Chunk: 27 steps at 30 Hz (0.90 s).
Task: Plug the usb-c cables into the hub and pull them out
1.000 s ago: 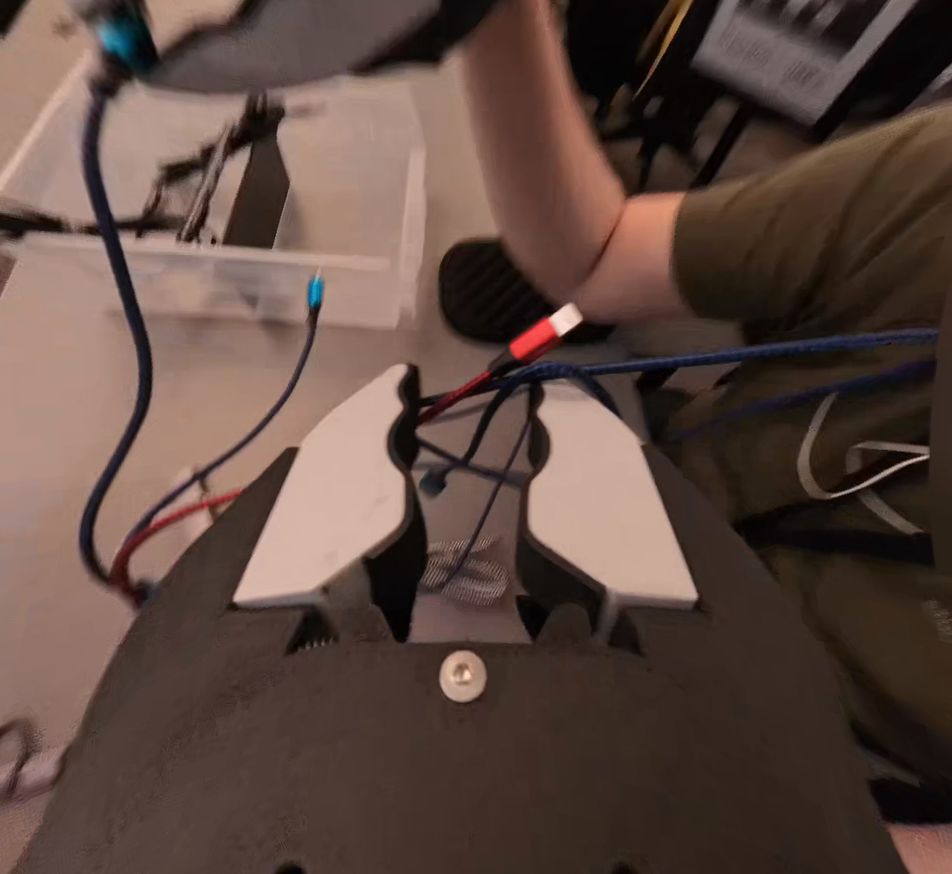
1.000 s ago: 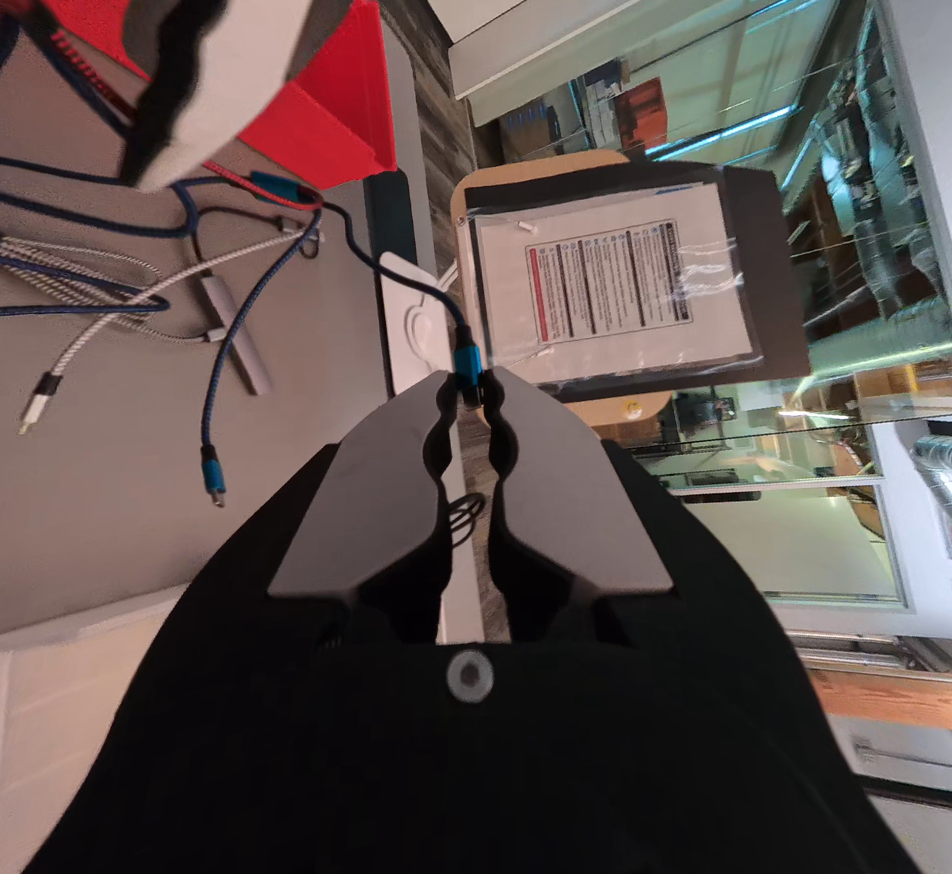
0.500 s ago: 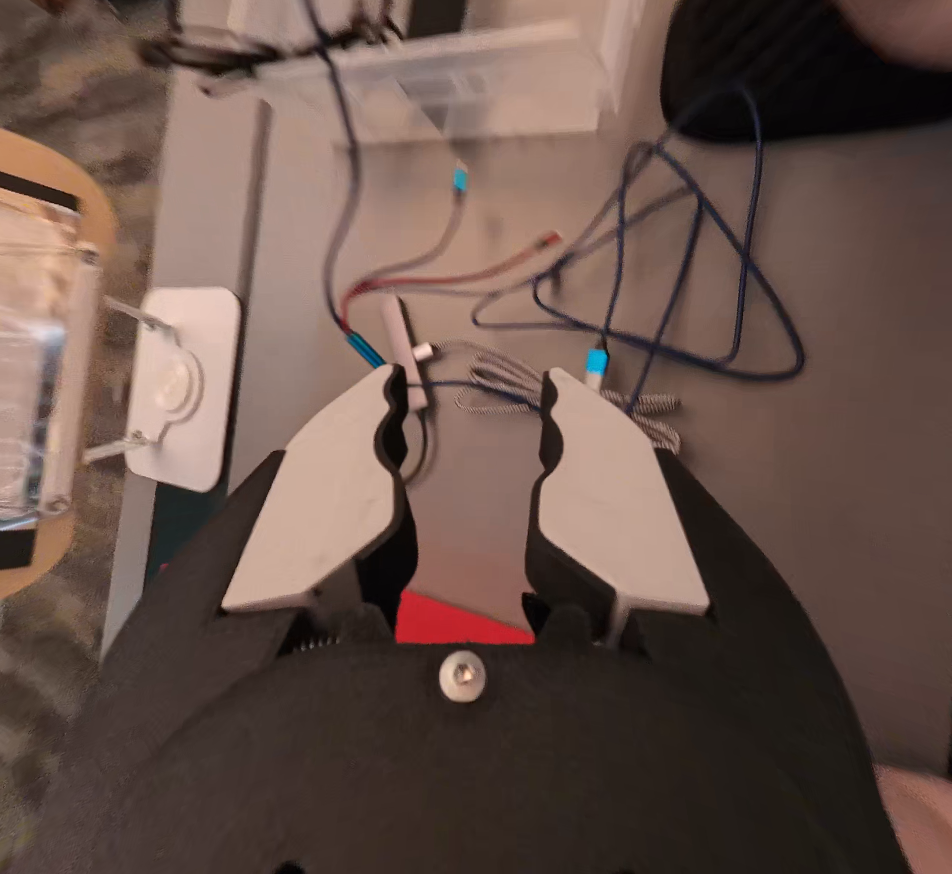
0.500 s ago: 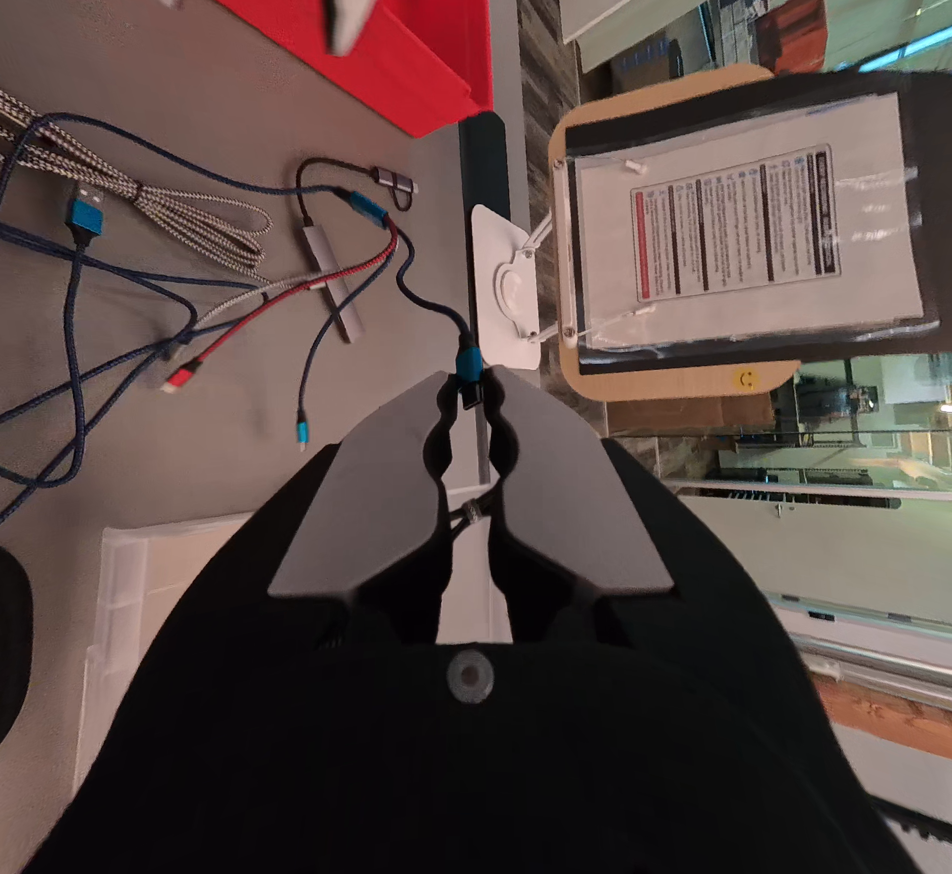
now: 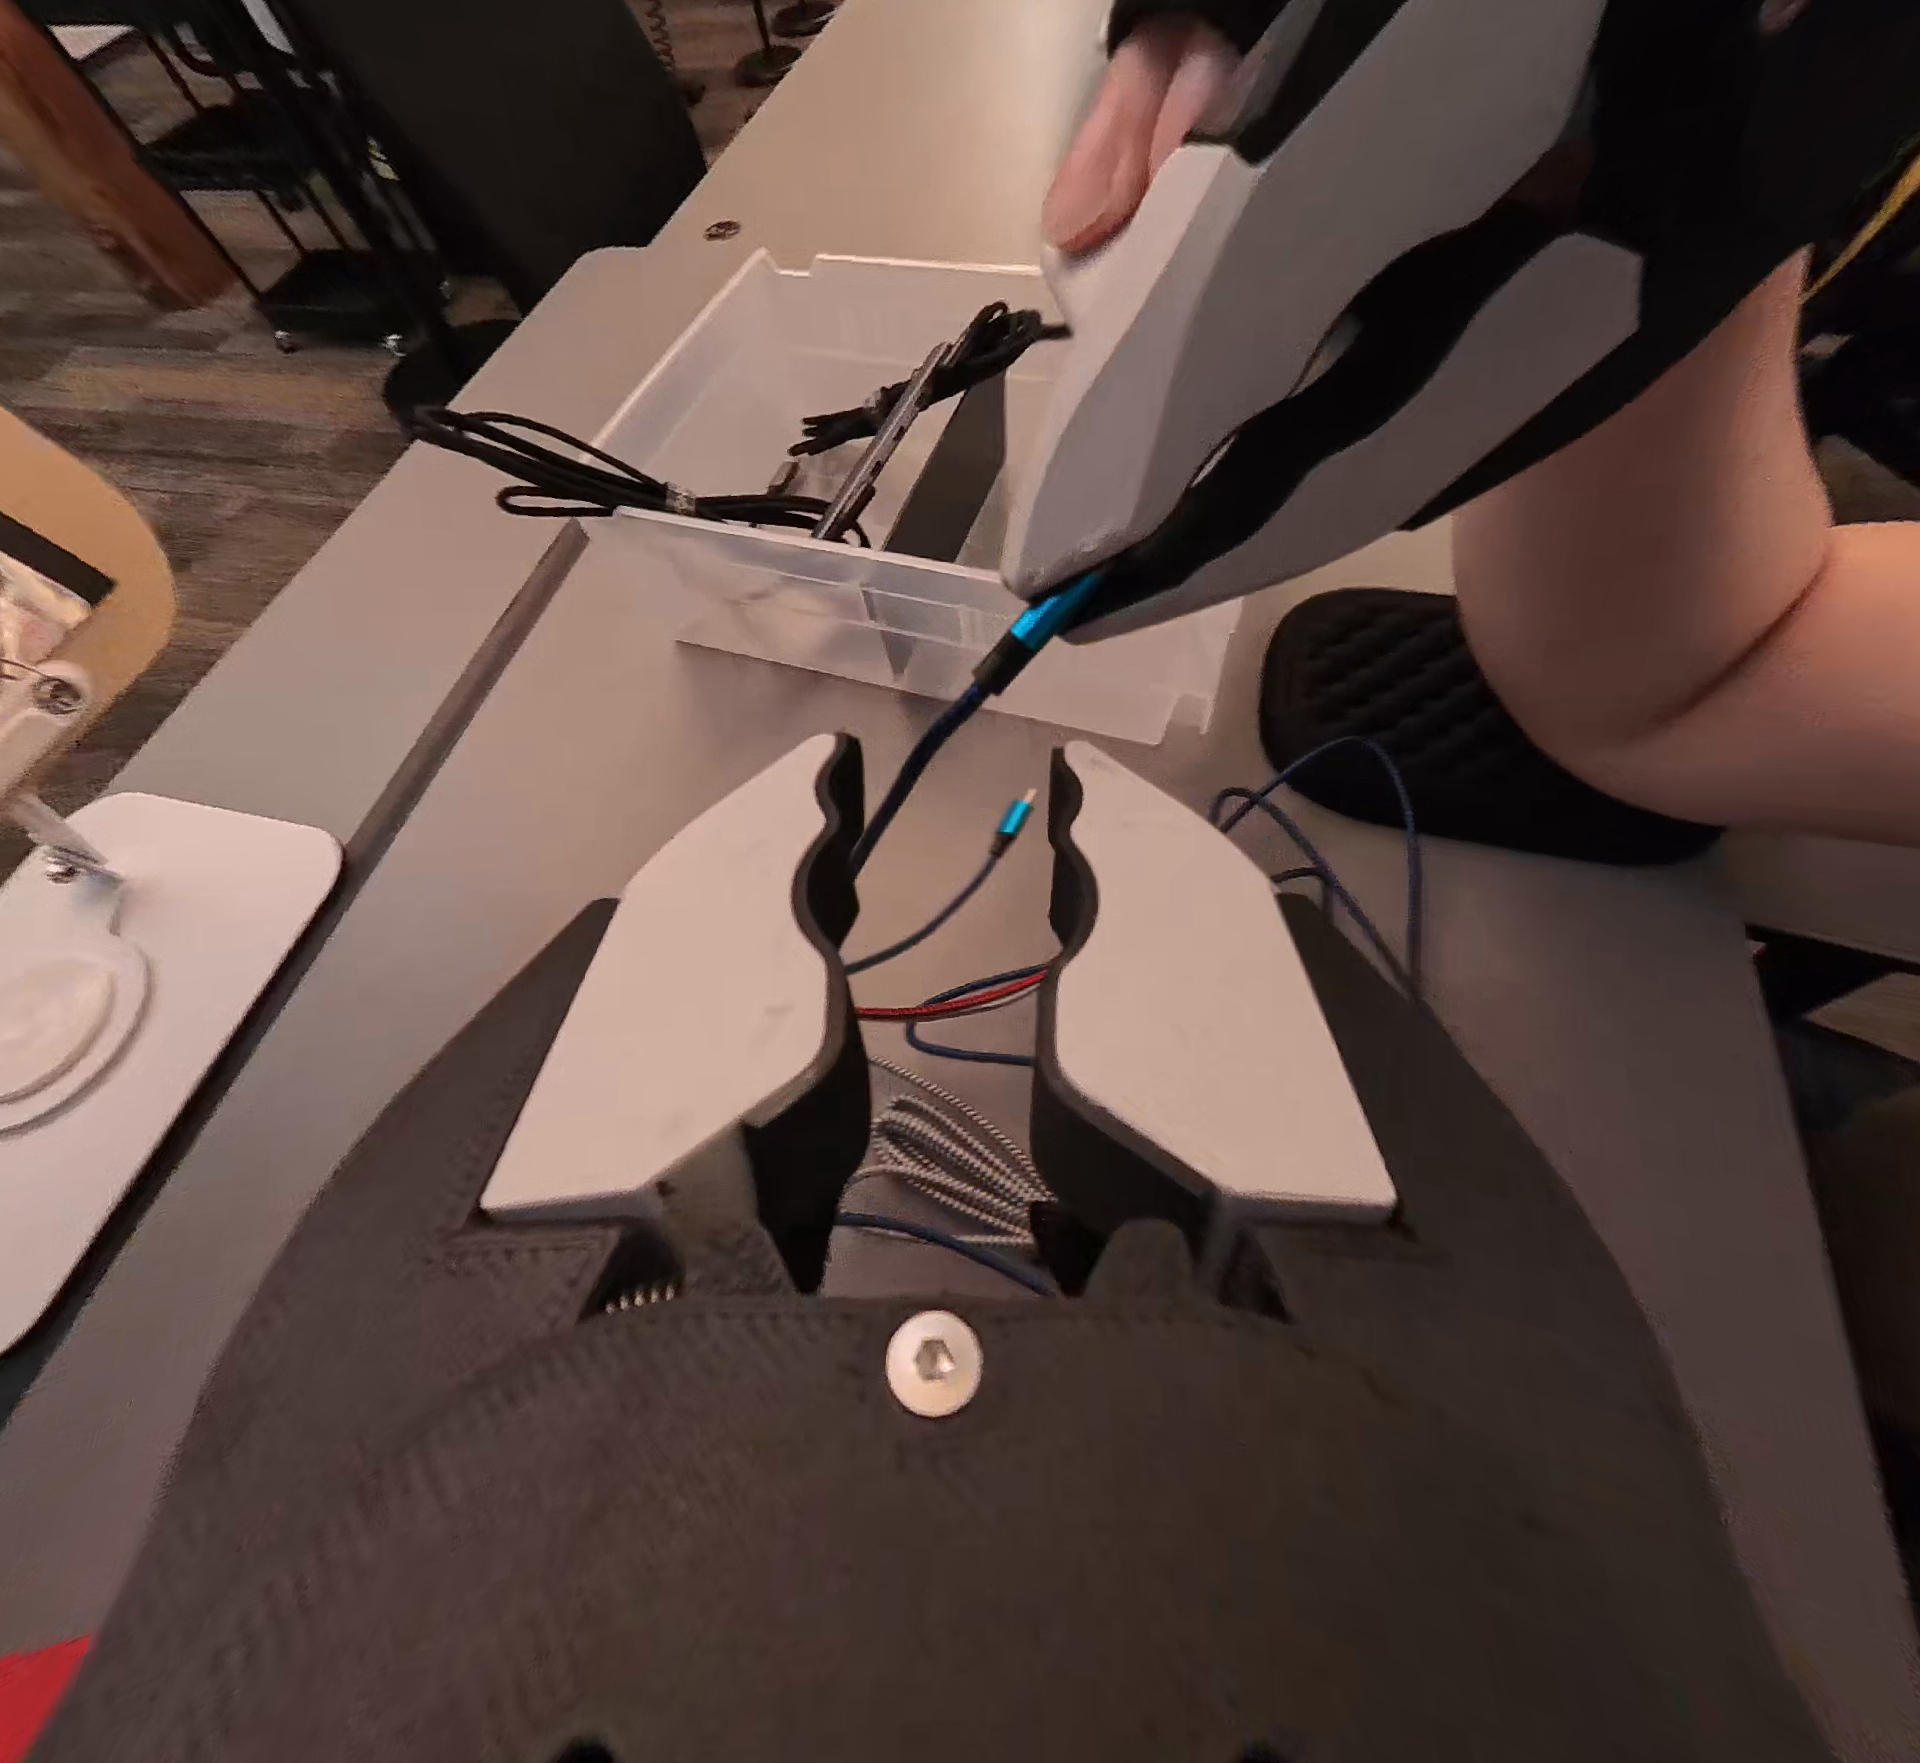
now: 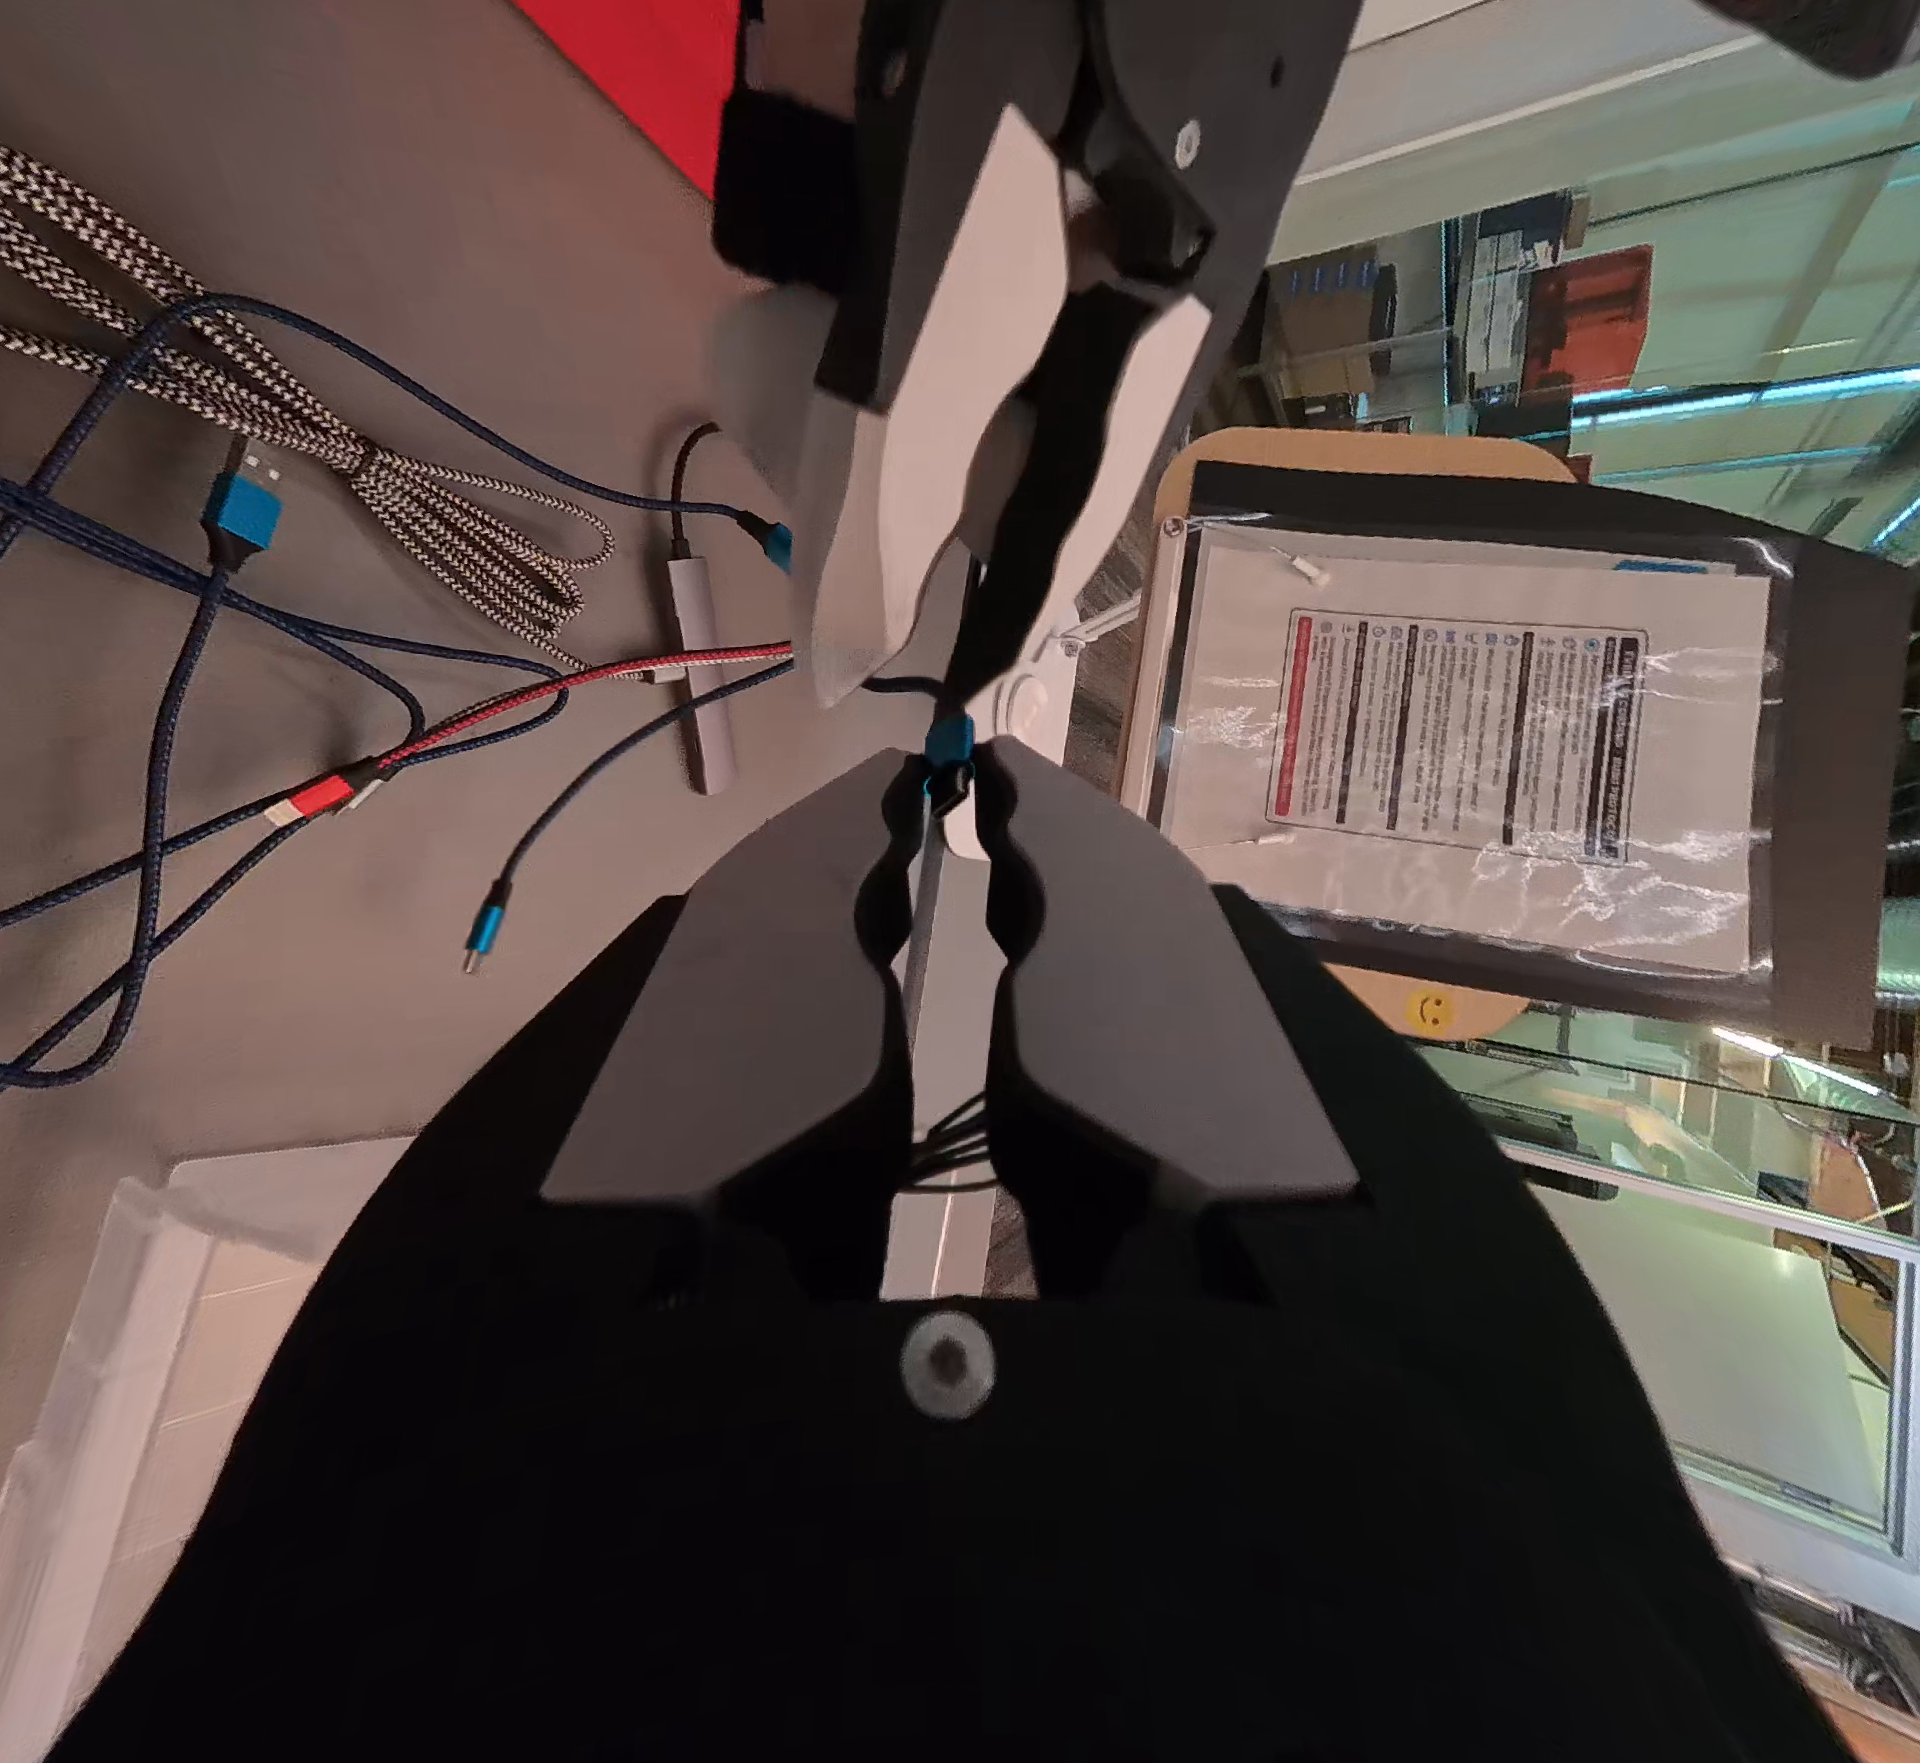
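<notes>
Above the grey table point(image 5: 1558, 1038), right tongs point(image 6: 940, 763) pinch a blue plug point(image 6: 948, 742); left tongs point(image 5: 956, 778) gape.

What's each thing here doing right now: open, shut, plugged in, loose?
Right gripper: shut on blue plug.
Left gripper: open, holding nothing; a blue cable runs between its fingers.
Hub: flat on the table, white-grey plug in its side.
Red plug: loose on table.
Clear bin: open, black cables inside.

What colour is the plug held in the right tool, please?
Bright blue plug with a black tip; right wrist view.
</notes>
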Tool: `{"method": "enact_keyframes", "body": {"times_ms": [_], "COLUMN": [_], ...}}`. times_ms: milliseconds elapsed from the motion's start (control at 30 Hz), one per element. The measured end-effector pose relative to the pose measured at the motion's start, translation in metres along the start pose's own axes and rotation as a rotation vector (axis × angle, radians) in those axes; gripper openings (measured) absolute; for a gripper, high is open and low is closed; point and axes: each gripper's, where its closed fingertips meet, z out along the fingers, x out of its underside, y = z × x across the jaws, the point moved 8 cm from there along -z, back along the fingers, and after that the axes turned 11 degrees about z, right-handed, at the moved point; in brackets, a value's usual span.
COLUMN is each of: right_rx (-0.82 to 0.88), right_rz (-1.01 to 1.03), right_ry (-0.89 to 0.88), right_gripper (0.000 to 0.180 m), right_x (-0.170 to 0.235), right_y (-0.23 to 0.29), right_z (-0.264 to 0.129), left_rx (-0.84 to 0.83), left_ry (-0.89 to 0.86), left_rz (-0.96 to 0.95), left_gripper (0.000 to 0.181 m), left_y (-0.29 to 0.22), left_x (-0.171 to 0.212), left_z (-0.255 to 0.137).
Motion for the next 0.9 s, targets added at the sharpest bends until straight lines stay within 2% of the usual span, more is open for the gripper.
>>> {"method": "enact_keyframes", "body": {"times_ms": [133,200,233,333,433,533,633,767,900], "right_rx": [-0.019,-0.025,-0.028,-0.005,0.093,0.202,0.290,0.190,0.061], "right_rz": [-0.010,-0.012,-0.013,-0.018,0.013,0.138,0.387,0.668,0.659], "right_ry": [-0.001,-0.003,-0.008,-0.025,-0.083,-0.121,-0.246,-0.487,-0.548], "right_gripper": [0.010,0.010,0.010,0.011,0.015,0.015,0.022,0.026,0.027], "right_x": [-0.003,-0.004,-0.005,-0.007,-0.008,-0.007,-0.013,-0.025,-0.026], "right_y": [0.002,0.003,0.004,0.002,-0.006,-0.022,-0.042,-0.053,-0.047], "right_z": [0.004,0.006,0.006,0.007,0.005,-0.001,-0.008,-0.005,0.003], "left_rx": [-0.088,-0.106,-0.092,-0.096,-0.136,-0.211,-0.311,-0.288,-0.139], "left_ry": [0.053,0.042,0.030,0.024,-0.029,-0.098,-0.232,-0.381,-0.451], "left_rz": [0.122,0.154,0.166,0.189,0.167,0.081,-0.037,-0.099,-0.088], "left_gripper": [0.034,0.022,0.009,0.005,0.003,0.002,0.002,0.002,0.002], "left_y": [-0.003,-0.005,-0.006,-0.005,0.000,0.011,0.022,0.023,0.016], "left_x": [0.002,0.002,0.002,0.002,-0.001,-0.005,-0.009,-0.014,-0.022], "left_z": [0.006,0.006,0.006,0.004,-0.001,-0.010,-0.024,-0.037,-0.042]}}
